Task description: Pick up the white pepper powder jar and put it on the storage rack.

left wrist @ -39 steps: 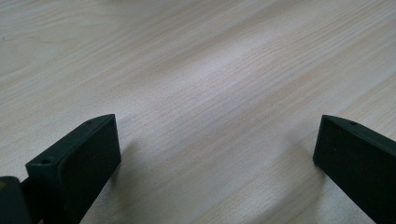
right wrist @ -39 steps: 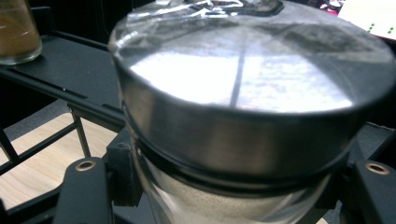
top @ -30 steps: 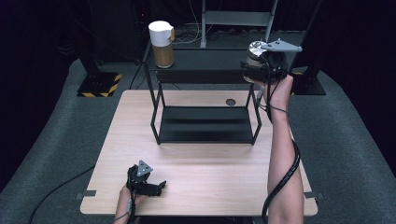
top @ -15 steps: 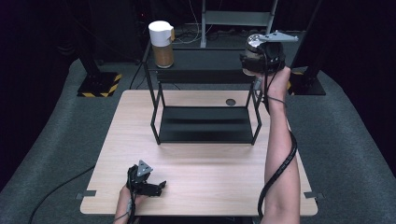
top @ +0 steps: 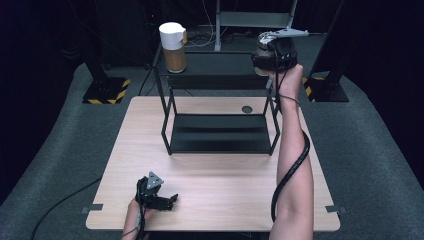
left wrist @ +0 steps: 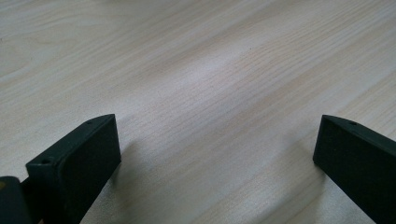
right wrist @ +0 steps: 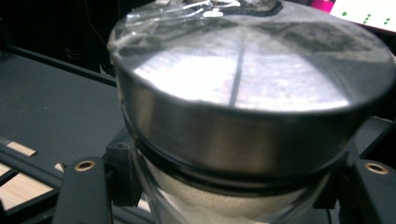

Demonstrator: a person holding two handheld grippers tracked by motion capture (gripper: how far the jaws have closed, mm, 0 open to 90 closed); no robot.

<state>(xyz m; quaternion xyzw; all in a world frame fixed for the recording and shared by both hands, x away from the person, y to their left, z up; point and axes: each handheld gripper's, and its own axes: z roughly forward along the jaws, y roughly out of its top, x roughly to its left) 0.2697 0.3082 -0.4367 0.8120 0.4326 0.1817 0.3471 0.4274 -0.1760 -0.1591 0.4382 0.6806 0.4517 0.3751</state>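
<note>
A glass jar (right wrist: 243, 93) with a brushed metal lid and pale grains inside sits between the black jaws of my right gripper (right wrist: 233, 186), which is shut on it just under the lid. In the high view that right gripper (top: 264, 59) holds the jar (top: 258, 49) at the right end of the top shelf of a black two-tier rack (top: 215, 70); I cannot tell whether the jar touches the shelf. My left gripper (top: 169, 200) rests near the table's front edge. Its jaws stand wide open over bare wood, as the left gripper (left wrist: 217, 154) view shows.
A canister (top: 173, 47) with a white lid and brown contents stands at the left end of the rack's top shelf. The rack's lower shelf (top: 220, 132) is bare. The wooden table (top: 225, 190) has a small dark hole (top: 247, 109) behind the rack. Stands and cables lie on the floor behind.
My right gripper has carried the jar to the left and a little up, from beside the rack's right end to over its top shelf. The left gripper has stayed put.
</note>
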